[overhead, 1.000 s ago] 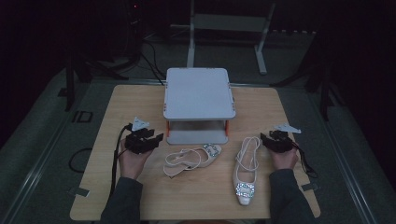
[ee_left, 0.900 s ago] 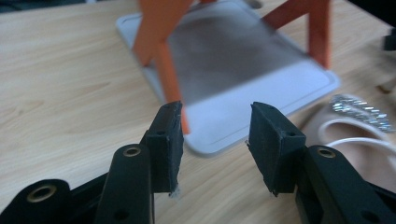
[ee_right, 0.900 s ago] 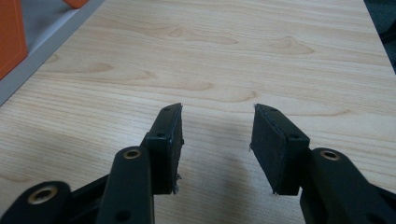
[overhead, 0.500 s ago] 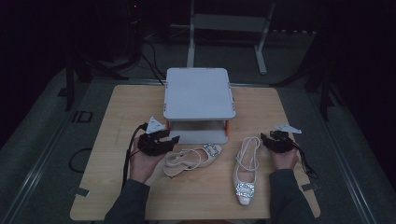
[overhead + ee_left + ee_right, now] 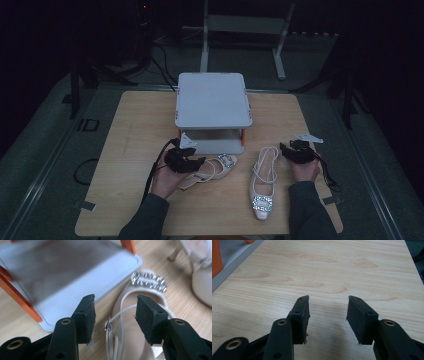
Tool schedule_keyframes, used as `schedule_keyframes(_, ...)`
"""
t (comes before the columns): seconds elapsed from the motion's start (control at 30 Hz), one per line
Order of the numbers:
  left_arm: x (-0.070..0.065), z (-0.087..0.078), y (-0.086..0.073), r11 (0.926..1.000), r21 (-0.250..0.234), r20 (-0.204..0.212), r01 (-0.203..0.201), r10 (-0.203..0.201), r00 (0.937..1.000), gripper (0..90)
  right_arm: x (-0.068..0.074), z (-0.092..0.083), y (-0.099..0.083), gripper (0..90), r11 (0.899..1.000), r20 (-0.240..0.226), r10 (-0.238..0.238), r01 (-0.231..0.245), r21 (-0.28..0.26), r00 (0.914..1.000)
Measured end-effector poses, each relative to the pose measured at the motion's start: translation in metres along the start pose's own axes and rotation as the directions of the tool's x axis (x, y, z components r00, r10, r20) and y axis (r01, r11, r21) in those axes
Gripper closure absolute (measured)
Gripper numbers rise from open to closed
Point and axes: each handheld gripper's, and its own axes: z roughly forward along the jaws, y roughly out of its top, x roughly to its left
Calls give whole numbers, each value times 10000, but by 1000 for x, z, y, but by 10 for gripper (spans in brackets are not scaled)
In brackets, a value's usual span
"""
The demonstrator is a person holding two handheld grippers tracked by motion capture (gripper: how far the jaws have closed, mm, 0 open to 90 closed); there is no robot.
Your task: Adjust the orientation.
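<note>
Reaching phase: left gripper (image 5: 200,162) sits over the heel end of the left shoe (image 5: 212,170), jaws spread wide and just been opening, with the shoe's thin strap (image 5: 120,312) lying between the pads but not pressed.
Right gripper: right gripper (image 5: 286,149) rests near the heel of the right shoe (image 5: 264,182), jaws set apart over bare table (image 5: 337,270), nothing between them.
Shoe location: both shoes lie on the wooden table in front of the grey two-tier rack (image 5: 212,100); the left shoe's jewelled buckle (image 5: 148,281) is just beside the rack's lower shelf (image 5: 75,280).
Progress: judged early; neither shoe is gripped or lifted, and both rack tiers appear unloaded.
Remaining: closing on the left shoe, moving it, then probably the same for the right shoe.
Hidden: the left shoe's heel is cut off at the bottom of the left gripper view.
Unclear: the dim high view leaves the lower shelf's interior hard to read.
</note>
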Motion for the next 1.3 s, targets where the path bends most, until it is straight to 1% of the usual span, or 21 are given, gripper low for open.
schedule_keyframes(0.1, 2, 9, -3, 9982, 590, 4, -38, 38, 10000, 498, 0, 0, 0, 522, 10000, 1, 12, -12, -7, 10000)
schedule_keyframes(0.2, 4, 16, -6, 9934, 1146, -82, -89, 100, 9999, 507, -1, 0, 0, 522, 10000, -2, 29, -29, -4, 10000)
schedule_keyframes(0.3, 8, 21, -9, 9881, 1524, -13, 195, -195, 9998, 549, -1, 0, 0, 522, 10000, -2, 58, -58, 3, 10000)
schedule_keyframes(0.33, 10, 22, -10, 9880, 1501, 176, 374, -406, 9990, 556, -1, 0, 0, 521, 10000, -2, 68, -68, 4, 10000)
schedule_keyframes(0.37, 12, 22, -11, 9870, 1506, 393, 558, -624, 9973, 590, -1, 0, 0, 521, 10000, 2, 74, -74, 12, 10000)
schedule_keyframes(0.43, 14, 23, -11, 9849, 1568, 681, 728, -843, 9941, 633, -1, 0, -1, 522, 10000, 5, 85, -85, 26, 10000)
schedule_keyframes(0.47, 14, 23, -11, 9855, 1522, 893, 744, -887, 9921, 695, -1, 1, -1, 522, 10000, 5, 85, -85, 28, 10000)
schedule_keyframes(0.53, 12, 22, -10, 9855, 1560, 885, 668, -813, 9928, 759, -1, 1, -1, 522, 10000, -1, 88, -88, 35, 10000)
schedule_keyframes(0.63, 14, 22, -10, 9850, 1532, 973, 794, -950, 9907, 802, -1, 1, -1, 522, 10000, 19, 95, -95, 27, 10000)
schedule_keyframes(0.7, 16, 21, -12, 9843, 1430, 1262, 1031, -1214, 9845, 811, -1, 0, -1, 524, 9999, 28, 105, -105, -3, 9999)
schedule_keyframes(0.73, 16, 21, -12, 9843, 1430, 1262, 1031, -1214, 9845, 812, -2, 0, 0, 524, 9999, 25, 111, -111, -12, 9999)
schedule_keyframes(0.77, 19, 18, -13, 9831, 1326, 1686, 1263, -1479, 9745, 813, -2, 0, 0, 524, 9999, 23, 146, -146, -10, 9999)
schedule_keyframes(0.8, 19, 17, -13, 9836, 1288, 1792, 1267, -1487, 9725, 813, -2, 1, -1, 524, 9999, 19, 153, -153, -10, 9999)
schedule_keyframes(0.83, 19, 15, -12, 9843, 1289, 1858, 1205, -1433, 9721, 814, -2, 1, -1, 524, 9999, 21, 145, -145, 3, 9999)
schedule_keyframes(1.0, 19, 9, -11, 9853, 1086, 1965, 1323, -1517, 9687, 815, -3, 1, -1, 525, 9998, 31, 177, -177, -15, 9998)
schedule_keyframes(1.07, 20, 5, -11, 9857, 1033, 1870, 1334, -1510, 9707, 816, -3, 1, -1, 525, 9998, 42, 178, -178, -18, 9998)
schedule_keyframes(1.23, 27, -8, -12, 9841, 640, 1729, 1654, -1742, 9694, 816, -2, 1, -1, 525, 9998, 34, 180, -180, 10, 9998)
schedule_keyframes(1.27, 29, -11, -12, 9827, 556, 1695, 1767, -1837, 9683, 816, -2, 1, -1, 525, 9998, 34, 182, -182, 9, 9998)
schedule_keyframes(1.3, 31, -14, -12, 9820, 490, 1636, 1823, -1879, 9685, 816, -2, 1, -1, 525, 9998, 36, 180, -180, 7, 9998)
